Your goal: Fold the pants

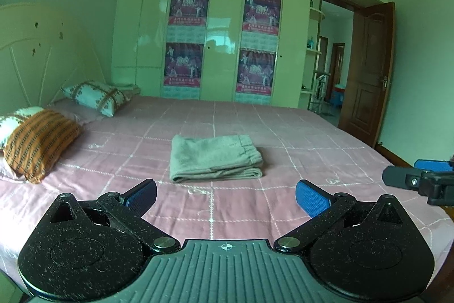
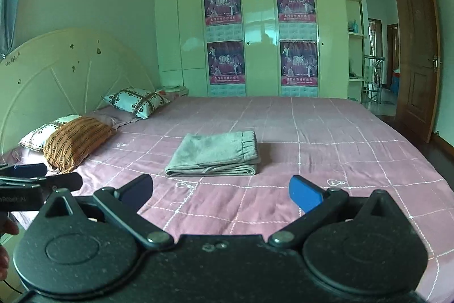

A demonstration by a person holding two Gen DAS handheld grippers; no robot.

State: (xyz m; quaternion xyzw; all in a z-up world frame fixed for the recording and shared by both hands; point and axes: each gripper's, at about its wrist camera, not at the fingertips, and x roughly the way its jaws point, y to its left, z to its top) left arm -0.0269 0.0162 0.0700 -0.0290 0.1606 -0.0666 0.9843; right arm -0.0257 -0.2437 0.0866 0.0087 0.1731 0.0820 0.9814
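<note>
Grey pants [image 1: 215, 158] lie folded into a compact rectangle on the pink checked bedspread [image 1: 298, 138], elastic waistband toward the right. The same folded pants [image 2: 214, 154] sit mid-bed in the right wrist view. My left gripper [image 1: 226, 196] hovers over the near part of the bed, short of the pants, open and holding nothing. My right gripper [image 2: 221, 192] is likewise open and empty, pulled back from the pants. In the left wrist view the right gripper [image 1: 417, 179] pokes in at the right edge. The left gripper [image 2: 42, 178] shows at the left edge of the right wrist view.
An orange striped pillow [image 1: 39, 142] and patterned pillows [image 1: 96, 97] lie by the headboard [image 2: 65, 73] on the left. A cream wardrobe [image 1: 221, 27] with posters stands behind the bed. A brown door [image 1: 369, 73] is open at the right. A hand [image 2: 5, 243] shows at the left.
</note>
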